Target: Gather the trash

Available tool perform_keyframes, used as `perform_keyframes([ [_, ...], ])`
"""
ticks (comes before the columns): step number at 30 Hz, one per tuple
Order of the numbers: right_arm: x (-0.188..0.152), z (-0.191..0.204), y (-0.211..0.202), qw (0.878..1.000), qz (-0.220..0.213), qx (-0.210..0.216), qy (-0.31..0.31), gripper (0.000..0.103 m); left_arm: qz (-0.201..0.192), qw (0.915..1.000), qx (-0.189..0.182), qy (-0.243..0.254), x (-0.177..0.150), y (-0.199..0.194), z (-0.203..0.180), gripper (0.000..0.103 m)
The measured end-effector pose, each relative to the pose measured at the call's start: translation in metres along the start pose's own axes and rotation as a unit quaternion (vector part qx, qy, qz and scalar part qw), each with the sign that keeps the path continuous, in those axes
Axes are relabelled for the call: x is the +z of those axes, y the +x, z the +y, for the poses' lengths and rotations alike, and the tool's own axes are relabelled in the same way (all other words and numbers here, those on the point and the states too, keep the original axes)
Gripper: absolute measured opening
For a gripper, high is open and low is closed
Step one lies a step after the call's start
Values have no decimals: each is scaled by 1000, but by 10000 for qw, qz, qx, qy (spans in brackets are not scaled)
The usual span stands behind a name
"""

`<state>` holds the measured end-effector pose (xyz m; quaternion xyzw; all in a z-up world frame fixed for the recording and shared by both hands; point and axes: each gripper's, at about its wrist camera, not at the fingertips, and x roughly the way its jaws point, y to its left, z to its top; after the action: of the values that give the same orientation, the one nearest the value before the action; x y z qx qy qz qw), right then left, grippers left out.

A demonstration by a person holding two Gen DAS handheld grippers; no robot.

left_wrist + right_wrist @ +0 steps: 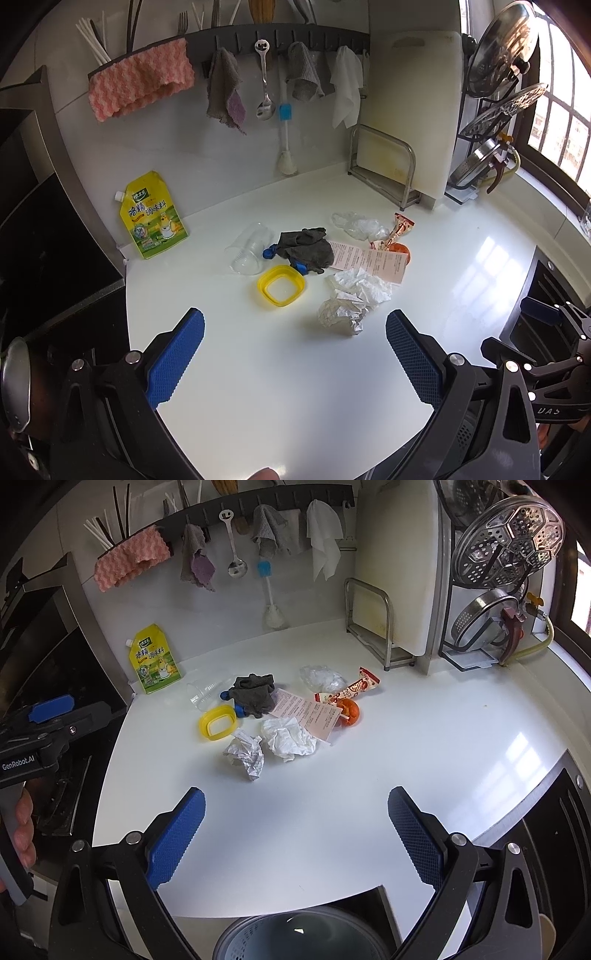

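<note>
Counter (pixel 258 369), white and shiny, fills most of both views, with a wall rack (pixel 280 35) of cloths behind it. Trash lies in a heap near the middle of the counter. A grey bin (pixel 295 934) sits below the counter's near edge, right under the right gripper (pixel 295 808).

Both grippers have their blue fingers spread wide and hold nothing. The left gripper (pixel 295 332) looks nearer to the heap. A crumpled paper ball (pixel 341 315) is the closest piece, lying just ahead between the left gripper's fingers. It is lumpy, with no long side.

Behind the ball on the counter lie a white tissue (pixel 364 286), a yellow ring lid (pixel 281 285), a grey rag (pixel 304 249), a clear cup (pixel 248 249) and a printed slip (pixel 369 260).
</note>
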<state>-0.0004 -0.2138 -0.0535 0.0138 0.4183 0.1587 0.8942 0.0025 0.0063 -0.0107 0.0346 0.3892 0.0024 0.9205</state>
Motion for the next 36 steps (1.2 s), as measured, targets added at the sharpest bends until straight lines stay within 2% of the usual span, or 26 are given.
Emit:
perform_keyframes([
  [36,2,1,4,10000,56,9,1,95,48,10000,24,-48,-2,1,11,97],
])
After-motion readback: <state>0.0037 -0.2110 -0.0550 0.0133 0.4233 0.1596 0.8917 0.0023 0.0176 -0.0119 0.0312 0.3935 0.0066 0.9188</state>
